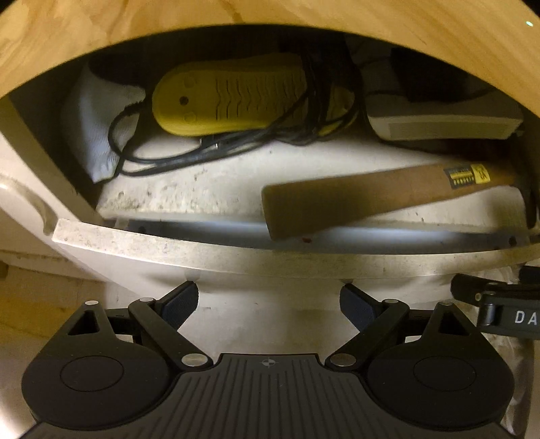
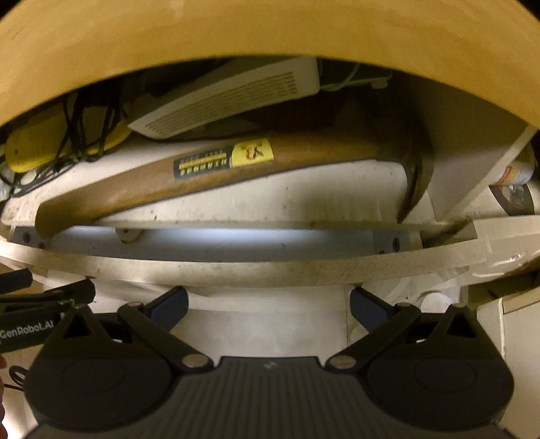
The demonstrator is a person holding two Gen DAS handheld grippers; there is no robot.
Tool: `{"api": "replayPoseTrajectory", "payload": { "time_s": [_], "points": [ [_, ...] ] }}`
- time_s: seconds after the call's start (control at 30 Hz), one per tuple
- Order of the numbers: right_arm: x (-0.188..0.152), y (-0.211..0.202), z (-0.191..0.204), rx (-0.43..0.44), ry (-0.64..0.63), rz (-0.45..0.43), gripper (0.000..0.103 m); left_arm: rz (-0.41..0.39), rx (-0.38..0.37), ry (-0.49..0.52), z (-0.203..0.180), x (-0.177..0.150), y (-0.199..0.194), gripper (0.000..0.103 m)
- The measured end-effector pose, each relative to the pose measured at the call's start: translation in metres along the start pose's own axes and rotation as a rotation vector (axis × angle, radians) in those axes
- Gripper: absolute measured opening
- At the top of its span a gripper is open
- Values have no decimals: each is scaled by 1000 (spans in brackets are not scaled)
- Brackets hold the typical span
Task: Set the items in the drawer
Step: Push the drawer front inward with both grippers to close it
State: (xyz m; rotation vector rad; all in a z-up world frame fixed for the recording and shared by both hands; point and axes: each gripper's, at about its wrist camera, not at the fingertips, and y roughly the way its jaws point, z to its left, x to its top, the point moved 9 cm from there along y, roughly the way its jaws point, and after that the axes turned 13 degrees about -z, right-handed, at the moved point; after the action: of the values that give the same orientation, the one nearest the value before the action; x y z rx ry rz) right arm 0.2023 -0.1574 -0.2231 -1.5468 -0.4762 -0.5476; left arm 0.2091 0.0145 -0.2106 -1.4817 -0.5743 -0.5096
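A white drawer [image 1: 216, 251] [image 2: 236, 270] stands partly open under a wooden top. Inside lie a wooden-handled hammer [image 1: 371, 199] [image 2: 202, 169] with a yellow label, a yellow ribbed device [image 1: 229, 98] [image 2: 37, 145] wrapped in black cable [image 1: 189, 152], a white vented box [image 1: 445, 121] [image 2: 236, 94] and a white cloth [image 1: 98, 125]. My left gripper [image 1: 269, 304] is open and empty just below the drawer's front edge. My right gripper [image 2: 269, 304] is open and empty at the same front edge, to the right of the left one.
The wooden top [image 1: 202, 20] [image 2: 270, 30] overhangs the drawer closely. The right gripper's body [image 1: 506, 310] shows at the left wrist view's right edge. A labelled can [image 2: 513, 182] and a white box [image 2: 513, 331] sit to the right of the drawer.
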Motion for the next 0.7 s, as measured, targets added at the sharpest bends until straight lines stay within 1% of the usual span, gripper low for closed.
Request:
{"api": "replayPoseTrajectory", "payload": {
  "time_s": [0.23,0.27,0.57,0.67,0.7],
  "points": [
    [17,18,-4,-4,-1,-31,102,-32,6,3,-3,9,9,93],
    [20,20,-5,-4,-1,-35,102,-29,8,1,-3,10,10,94],
    [22,23,-6,-20,-11,-36,103,-21,11,-3,-7,8,13,95],
    [37,56,22,-22,-23,-39,103,-22,12,-2,-8,7,14,95],
    [38,61,26,-22,-24,-40,103,-22,12,-2,-8,6,14,95]
  ]
}}
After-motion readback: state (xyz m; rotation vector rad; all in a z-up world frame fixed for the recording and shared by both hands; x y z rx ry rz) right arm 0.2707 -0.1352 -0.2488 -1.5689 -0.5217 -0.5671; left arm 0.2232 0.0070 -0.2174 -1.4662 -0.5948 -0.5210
